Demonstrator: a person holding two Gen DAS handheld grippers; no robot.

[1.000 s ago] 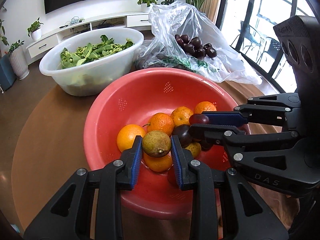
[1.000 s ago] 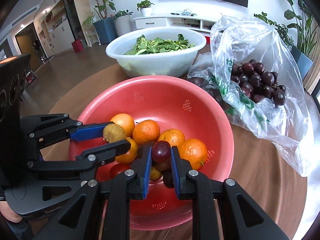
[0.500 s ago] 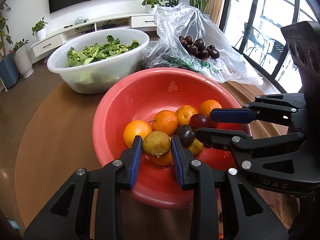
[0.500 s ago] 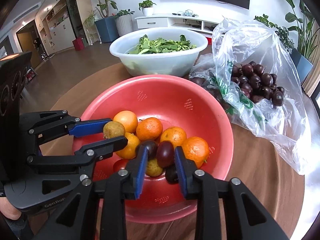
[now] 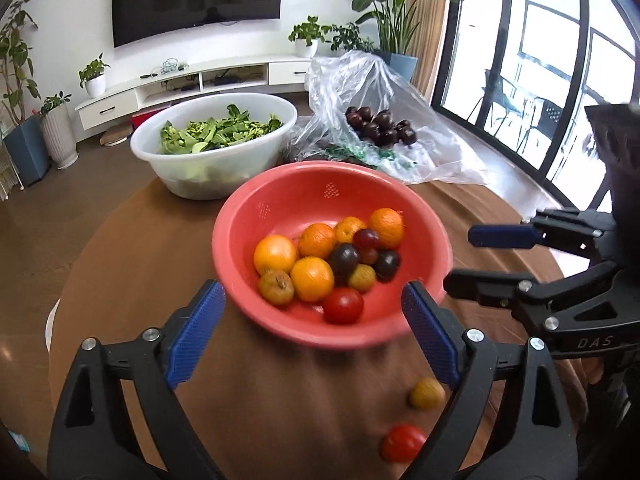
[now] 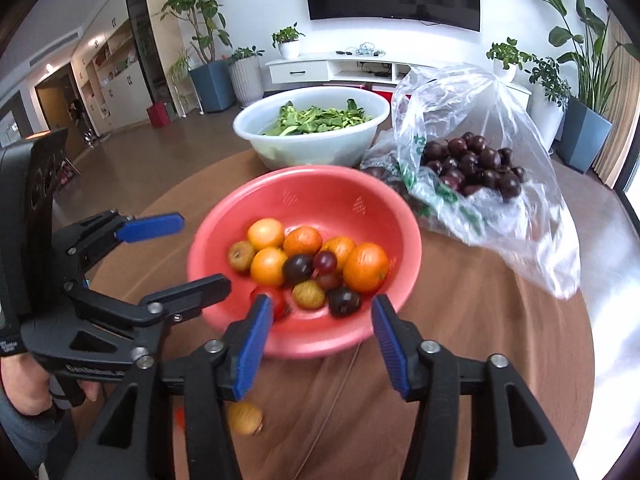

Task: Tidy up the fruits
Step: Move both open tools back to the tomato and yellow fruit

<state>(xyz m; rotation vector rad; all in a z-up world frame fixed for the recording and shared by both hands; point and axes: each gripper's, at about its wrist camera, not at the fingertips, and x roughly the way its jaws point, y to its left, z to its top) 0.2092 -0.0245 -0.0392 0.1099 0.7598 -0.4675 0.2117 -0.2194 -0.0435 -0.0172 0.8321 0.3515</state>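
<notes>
A red bowl (image 5: 280, 196) (image 6: 320, 188) on the brown round table holds several oranges, dark plums, brownish fruits and a red tomato (image 5: 343, 306). The brownish fruit (image 5: 276, 288) lies at the bowl's near left. My left gripper (image 5: 312, 332) is open and empty, pulled back at the bowl's near rim. My right gripper (image 6: 318, 340) is open and empty, also at the near rim. Each gripper shows in the other's view. A loose brownish fruit (image 5: 427, 393) (image 6: 244, 419) and a red tomato (image 5: 403, 443) lie on the table close to me.
A white basin of green leaves (image 5: 212, 136) (image 6: 312, 128) stands behind the red bowl. A clear plastic bag of dark plums (image 5: 380, 126) (image 6: 476, 164) lies at the back right. The table edge curves around on the left and right.
Both grippers opened and drew back from the bowl. The left let go of the brownish fruit and the right let go of a dark plum; both fruits now lie in the bowl.
</notes>
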